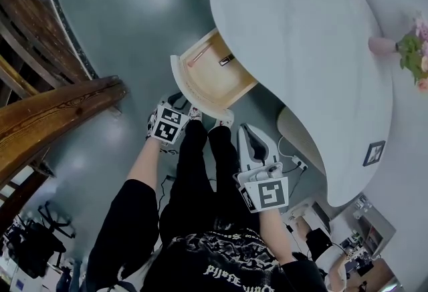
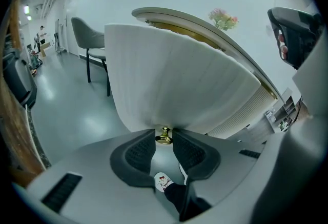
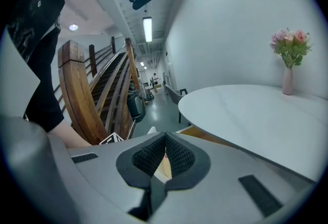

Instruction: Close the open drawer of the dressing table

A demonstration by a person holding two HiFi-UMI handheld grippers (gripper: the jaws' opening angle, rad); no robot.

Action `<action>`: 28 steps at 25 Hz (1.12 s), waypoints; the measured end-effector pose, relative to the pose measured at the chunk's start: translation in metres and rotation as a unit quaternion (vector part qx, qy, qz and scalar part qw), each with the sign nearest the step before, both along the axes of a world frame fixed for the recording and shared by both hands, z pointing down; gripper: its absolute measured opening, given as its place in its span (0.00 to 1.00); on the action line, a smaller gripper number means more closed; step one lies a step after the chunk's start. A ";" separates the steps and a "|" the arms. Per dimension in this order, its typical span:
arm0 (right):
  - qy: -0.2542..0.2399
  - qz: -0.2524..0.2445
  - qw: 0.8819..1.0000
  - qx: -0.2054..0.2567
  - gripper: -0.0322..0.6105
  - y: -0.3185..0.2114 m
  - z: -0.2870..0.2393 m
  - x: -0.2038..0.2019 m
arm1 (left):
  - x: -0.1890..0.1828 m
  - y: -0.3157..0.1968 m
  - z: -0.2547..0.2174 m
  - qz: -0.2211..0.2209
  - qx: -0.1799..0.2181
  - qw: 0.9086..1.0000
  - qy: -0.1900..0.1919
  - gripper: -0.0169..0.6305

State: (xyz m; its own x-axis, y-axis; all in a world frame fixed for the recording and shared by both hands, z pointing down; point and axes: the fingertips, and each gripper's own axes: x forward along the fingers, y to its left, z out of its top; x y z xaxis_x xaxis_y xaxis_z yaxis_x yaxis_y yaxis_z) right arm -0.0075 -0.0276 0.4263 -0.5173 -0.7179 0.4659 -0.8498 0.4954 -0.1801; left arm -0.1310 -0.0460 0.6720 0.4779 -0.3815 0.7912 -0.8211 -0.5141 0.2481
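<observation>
The white dressing table (image 1: pixel 301 37) has one drawer (image 1: pixel 194 93) pulled out toward me, its wooden inside showing a small dark item (image 1: pixel 226 59). My left gripper (image 1: pixel 182 110) is at the drawer's curved white front (image 2: pixel 174 79). In the left gripper view its jaws (image 2: pixel 164 135) sit on either side of the small brass knob (image 2: pixel 164 137), with the pads (image 2: pixel 141 150) against it. My right gripper (image 1: pixel 249 133) hangs lower right of the drawer, clear of it. In the right gripper view its jaws (image 3: pixel 165 140) are shut with nothing in them, and the tabletop (image 3: pixel 256 115) lies ahead.
A pink vase of flowers (image 1: pixel 384 45) stands on the table's far right, and a small frame (image 1: pixel 374 152) sits near its edge. A wooden stair rail (image 1: pixel 53 110) runs along the left. A grey chair (image 2: pixel 87 38) stands beyond the table. A power strip (image 1: pixel 297 162) lies on the floor.
</observation>
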 end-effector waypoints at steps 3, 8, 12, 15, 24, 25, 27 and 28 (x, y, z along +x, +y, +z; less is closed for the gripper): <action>-0.003 -0.002 1.000 -0.001 0.09 -0.001 0.001 -0.003 | 0.003 -0.004 0.002 -0.010 0.002 1.000 0.006 0.21; -0.010 0.003 1.000 0.001 0.09 -0.007 0.003 -0.004 | 0.010 -0.015 0.001 -0.005 0.004 1.000 0.009 0.21; -0.013 0.007 1.000 0.001 0.09 -0.009 0.003 -0.003 | 0.015 -0.020 0.000 0.001 0.001 1.000 0.009 0.21; -0.017 0.016 1.000 0.001 0.09 -0.010 0.003 -0.001 | 0.018 -0.025 -0.002 0.008 0.001 1.000 0.006 0.21; -0.027 0.068 0.997 -0.010 0.09 -0.018 0.023 0.012 | 0.033 -0.039 0.000 -0.003 0.009 1.000 0.013 0.21; -0.027 0.069 0.997 -0.011 0.09 -0.018 0.024 0.013 | 0.035 -0.042 -0.001 -0.002 0.010 1.000 0.014 0.21; -0.027 0.070 0.997 -0.012 0.09 -0.019 0.026 0.013 | 0.039 -0.047 -0.001 0.000 0.013 1.000 0.015 0.21; -0.026 0.070 0.997 -0.013 0.09 -0.019 0.027 0.014 | 0.041 -0.049 -0.001 0.001 0.013 1.000 0.016 0.21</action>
State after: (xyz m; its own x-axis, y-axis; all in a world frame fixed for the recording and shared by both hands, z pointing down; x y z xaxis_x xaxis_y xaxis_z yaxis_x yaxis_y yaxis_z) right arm 0.0061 -0.0463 0.4538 -0.4373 -0.7725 0.4605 -0.8992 0.3672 -0.2379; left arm -0.0897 -0.0949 0.6708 0.5031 -0.4014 0.7653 -0.8122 -0.5223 0.2600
